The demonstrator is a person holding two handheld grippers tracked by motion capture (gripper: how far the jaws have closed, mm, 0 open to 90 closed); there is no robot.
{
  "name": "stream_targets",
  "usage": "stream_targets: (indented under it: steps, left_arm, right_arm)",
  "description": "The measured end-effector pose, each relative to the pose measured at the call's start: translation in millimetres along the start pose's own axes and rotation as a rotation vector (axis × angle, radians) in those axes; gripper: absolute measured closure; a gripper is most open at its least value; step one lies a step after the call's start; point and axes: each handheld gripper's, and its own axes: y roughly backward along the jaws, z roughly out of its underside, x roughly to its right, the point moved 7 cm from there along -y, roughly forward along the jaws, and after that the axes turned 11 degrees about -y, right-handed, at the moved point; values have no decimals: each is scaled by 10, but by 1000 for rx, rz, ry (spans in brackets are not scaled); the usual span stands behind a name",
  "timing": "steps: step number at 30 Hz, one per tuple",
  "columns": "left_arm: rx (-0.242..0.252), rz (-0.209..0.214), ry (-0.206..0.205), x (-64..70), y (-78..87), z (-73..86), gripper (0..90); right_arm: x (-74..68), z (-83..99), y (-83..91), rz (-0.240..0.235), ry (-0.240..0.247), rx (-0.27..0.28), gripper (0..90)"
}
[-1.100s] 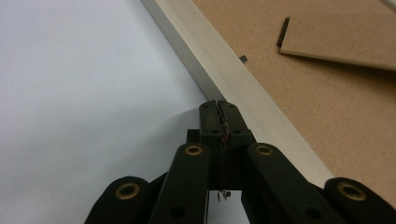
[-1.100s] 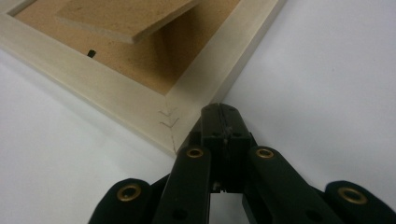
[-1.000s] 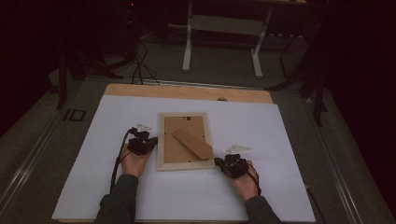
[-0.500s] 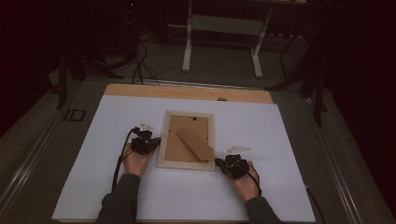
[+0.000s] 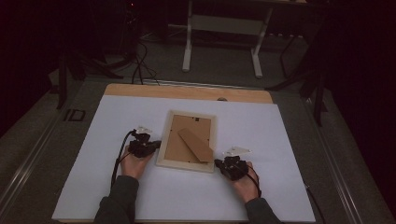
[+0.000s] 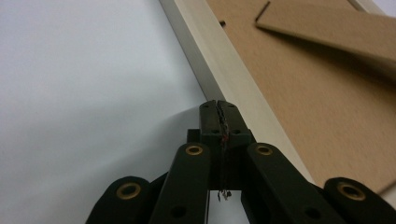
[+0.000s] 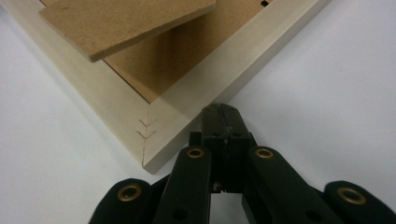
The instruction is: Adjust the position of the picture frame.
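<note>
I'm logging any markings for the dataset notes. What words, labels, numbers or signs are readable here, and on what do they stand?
"ID": pale mark on the dark surface left of the white table top, in the high view; it reads roughly so, being small and dim.
Picture frame, face down: no text on its brown back board or stand.
Left gripper and right gripper: no lettering visible.

A picture frame (image 5: 187,140) lies face down at the middle of the table (image 5: 280,140), its stand (image 5: 196,144) on its back. The left gripper (image 5: 156,144) sits at the frame's left edge; the right gripper (image 5: 218,164) at its near right corner.
</note>
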Motion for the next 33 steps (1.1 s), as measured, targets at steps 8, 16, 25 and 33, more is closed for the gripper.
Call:
stream_targets:
  steps: [8, 16, 25, 33]
  left_arm:
    - [1, 0, -24, 1, 27, 19, 900]
    - [-19, -21, -22, -99, -51, -74, 900]
    - [-28, 26, -12, -177, -61, -92, 900]
    - [56, -19, 2, -107, 197, -84, 900]
  right_arm:
    - [-38, 18, 10, -13, 11, -6, 900]
    - [-151, 43, -2, -29, 40, -15, 900]
    - [-201, 43, -22, -49, 58, -14, 900]
    - [-212, 38, -30, -52, 68, -13, 900]
